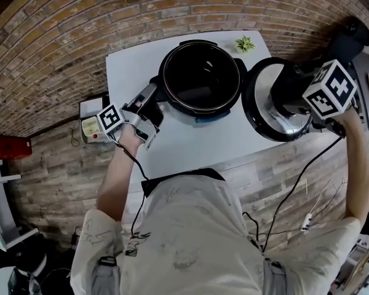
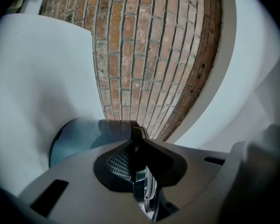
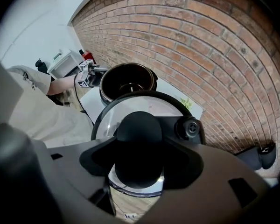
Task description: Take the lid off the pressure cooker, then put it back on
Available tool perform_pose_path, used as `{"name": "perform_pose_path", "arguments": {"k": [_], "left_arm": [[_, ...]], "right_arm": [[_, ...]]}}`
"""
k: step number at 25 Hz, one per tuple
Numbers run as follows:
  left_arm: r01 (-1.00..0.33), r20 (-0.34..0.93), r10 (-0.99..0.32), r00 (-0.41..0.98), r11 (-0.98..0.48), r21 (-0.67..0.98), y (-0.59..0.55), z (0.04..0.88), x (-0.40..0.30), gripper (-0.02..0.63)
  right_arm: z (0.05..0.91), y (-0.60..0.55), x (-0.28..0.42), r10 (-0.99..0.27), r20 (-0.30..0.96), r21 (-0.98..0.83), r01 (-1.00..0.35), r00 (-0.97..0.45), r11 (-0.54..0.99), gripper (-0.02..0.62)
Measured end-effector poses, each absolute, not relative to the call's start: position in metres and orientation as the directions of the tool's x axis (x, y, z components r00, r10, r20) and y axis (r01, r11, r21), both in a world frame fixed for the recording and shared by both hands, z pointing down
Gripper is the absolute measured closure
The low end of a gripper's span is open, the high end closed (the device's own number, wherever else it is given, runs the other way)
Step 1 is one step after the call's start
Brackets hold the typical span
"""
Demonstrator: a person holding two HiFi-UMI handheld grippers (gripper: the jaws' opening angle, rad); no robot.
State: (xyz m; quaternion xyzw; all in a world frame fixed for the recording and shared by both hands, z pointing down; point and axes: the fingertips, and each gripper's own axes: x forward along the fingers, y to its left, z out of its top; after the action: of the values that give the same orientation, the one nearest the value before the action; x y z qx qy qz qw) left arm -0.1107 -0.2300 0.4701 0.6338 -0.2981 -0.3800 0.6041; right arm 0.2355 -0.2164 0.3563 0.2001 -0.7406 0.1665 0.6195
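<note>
The black pressure cooker pot (image 1: 200,78) stands open on the white table (image 1: 178,146). My left gripper (image 1: 154,100) is shut on the pot's left side handle (image 2: 139,171), with the pot wall (image 2: 79,136) just beyond it. My right gripper (image 1: 290,90) points down and is shut on the lid's black knob (image 3: 139,143). The lid (image 1: 267,112) hangs in the air to the right of the pot, clear of the rim. In the right gripper view the lid's glass (image 3: 144,107) and its black valve (image 3: 190,128) show, with the open pot (image 3: 127,80) further below.
A small green plant (image 1: 244,43) sits at the table's far right corner. A white box with red buttons (image 1: 89,128) stands left of the table, and a red object (image 1: 6,146) lies further left. Cables (image 1: 295,189) hang from the right gripper. Brick surfaces surround the table.
</note>
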Motion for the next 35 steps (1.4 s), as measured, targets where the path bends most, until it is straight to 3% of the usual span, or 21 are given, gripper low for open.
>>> {"name": "perform_pose_path", "arguments": {"k": [16,35], "left_arm": [[0.073,-0.116,-0.845,0.523,-0.091,0.993,-0.231,0.47,-0.11,0.538],[0.086,-0.123,-0.85,0.513,-0.092,0.992,-0.231,0.468,-0.11,0.538]], "right_arm": [[0.366,-0.247,0.085,-0.018,0.976,-0.038,-0.253,-0.216,0.967,0.302],[0.4,-0.267,0.009,0.059,0.976,-0.089,-0.139,-0.209,0.986,0.3]]}}
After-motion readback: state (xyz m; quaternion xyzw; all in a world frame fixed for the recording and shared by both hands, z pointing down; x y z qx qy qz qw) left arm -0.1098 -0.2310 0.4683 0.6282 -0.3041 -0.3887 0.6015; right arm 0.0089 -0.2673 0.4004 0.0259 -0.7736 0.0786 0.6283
